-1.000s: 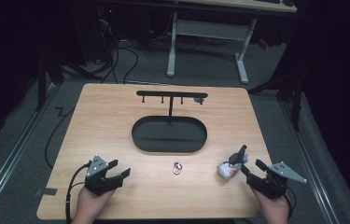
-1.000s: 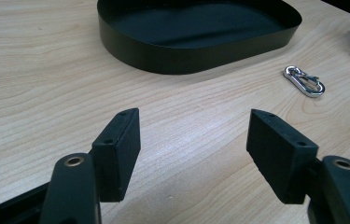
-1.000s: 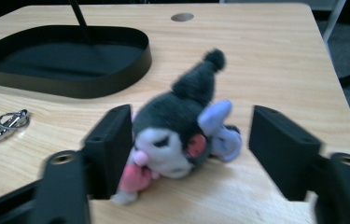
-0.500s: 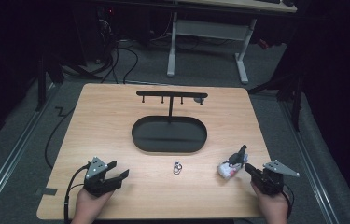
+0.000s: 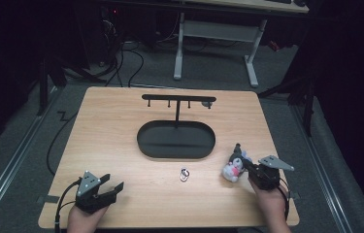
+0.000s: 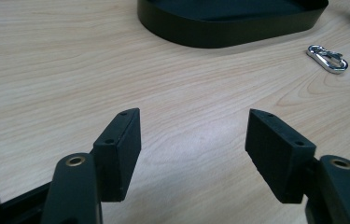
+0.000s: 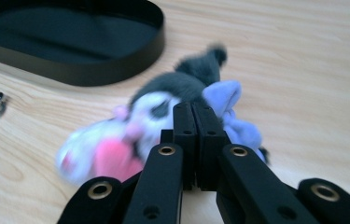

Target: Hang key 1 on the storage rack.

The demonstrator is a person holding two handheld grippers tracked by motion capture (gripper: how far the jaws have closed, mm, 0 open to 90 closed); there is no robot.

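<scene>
From above, your right gripper (image 5: 248,167) touches the plush toy (image 5: 233,166) on the bench (image 5: 121,131), beside the tray (image 5: 175,140). Your left gripper (image 6: 193,140) view: jaws released. Right gripper view: jaws just clenched together, nothing visibly pinched

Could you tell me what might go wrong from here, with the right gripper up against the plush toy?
The right gripper has its jaws shut with nothing between them, tips at the plush toy. It may shove the toy across the table instead of gripping it, perhaps against the black oval tray. The small metal clip lies loose nearby and could get knocked. The left gripper stands open, too far away to steady anything.
</scene>
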